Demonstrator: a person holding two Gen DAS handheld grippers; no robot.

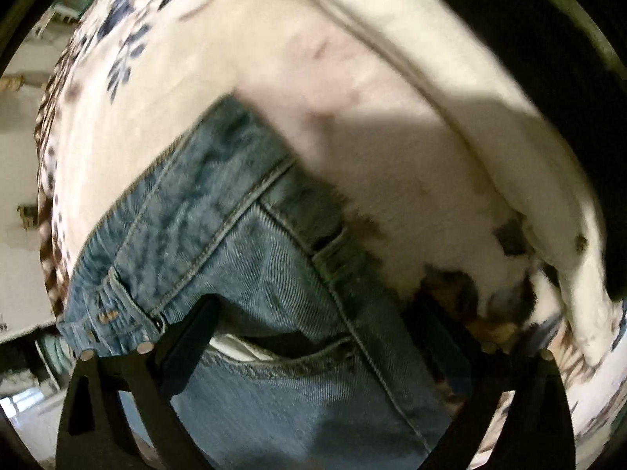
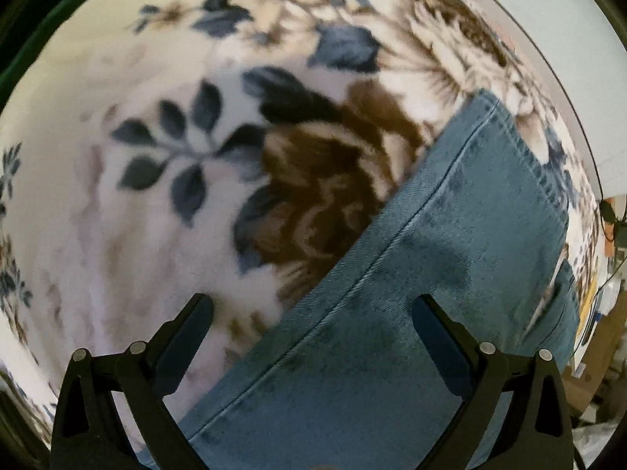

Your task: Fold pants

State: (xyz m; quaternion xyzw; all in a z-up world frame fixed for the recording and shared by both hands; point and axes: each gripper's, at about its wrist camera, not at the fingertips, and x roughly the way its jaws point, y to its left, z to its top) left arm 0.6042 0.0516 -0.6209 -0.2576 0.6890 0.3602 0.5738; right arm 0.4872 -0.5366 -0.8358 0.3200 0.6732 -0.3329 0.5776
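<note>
Jaws of left gripper [image 1: 313, 313] and right gripper [image 2: 313, 309] spread, empty, over jeans [image 2: 431, 274] flat on floral blanket [image 2: 156, 196]; denim likely heavy, limp; best pinched at waistband [image 1: 188, 211], hem [image 2: 521, 149].

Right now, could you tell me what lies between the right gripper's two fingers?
In the right wrist view, the open right gripper straddles the edge of the jeans, with floral blanket beside it.

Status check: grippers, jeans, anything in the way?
Both grippers open, left over waistband, right over leg edge. Jeans flat on floral blanket, ungripped. Nothing in the way.
</note>
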